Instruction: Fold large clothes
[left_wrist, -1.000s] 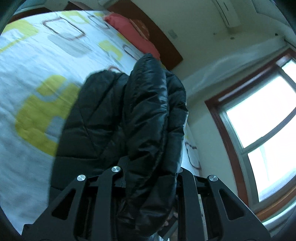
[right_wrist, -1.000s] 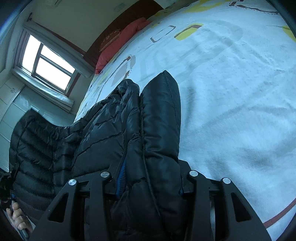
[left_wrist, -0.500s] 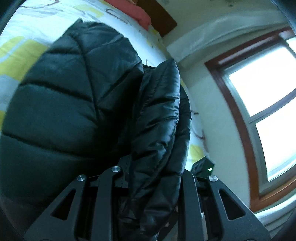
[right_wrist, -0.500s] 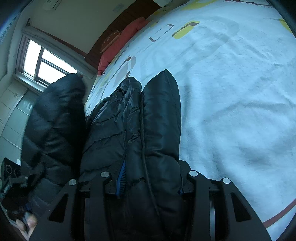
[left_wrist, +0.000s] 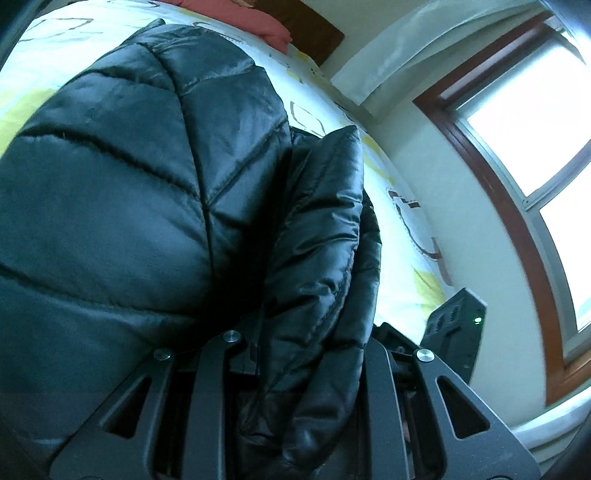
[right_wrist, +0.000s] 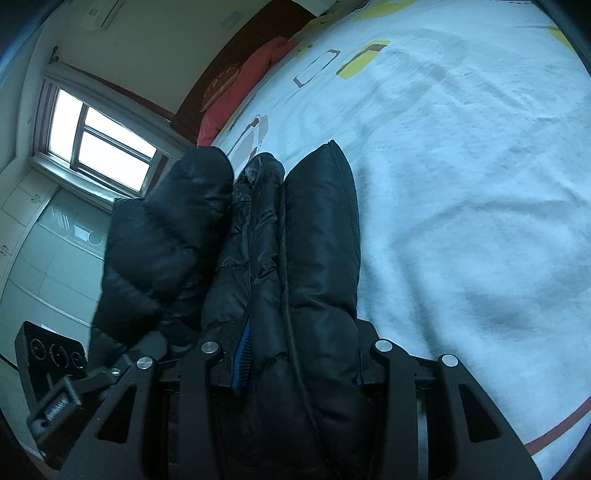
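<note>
A black quilted puffer jacket (left_wrist: 140, 177) fills the left wrist view and bulges over the bed. My left gripper (left_wrist: 299, 354) is shut on a bunched fold of it; its fingertips are hidden in the fabric. In the right wrist view my right gripper (right_wrist: 295, 354) is shut on another thick fold of the jacket (right_wrist: 317, 236), held above the bed sheet (right_wrist: 480, 166). The left gripper (right_wrist: 92, 373) shows low at the left there, close beside the right one, with jacket draped above it.
The bed has a white sheet with yellow and brown shapes (left_wrist: 406, 236). Red pillows (right_wrist: 236, 85) lie against a dark headboard. A window (left_wrist: 535, 110) is in the wall beside the bed. The right gripper's black body (left_wrist: 458, 325) shows at the right.
The left gripper has moved with its fold toward the right gripper, and the jacket now bulges large in front of it. The right gripper has held almost still.
</note>
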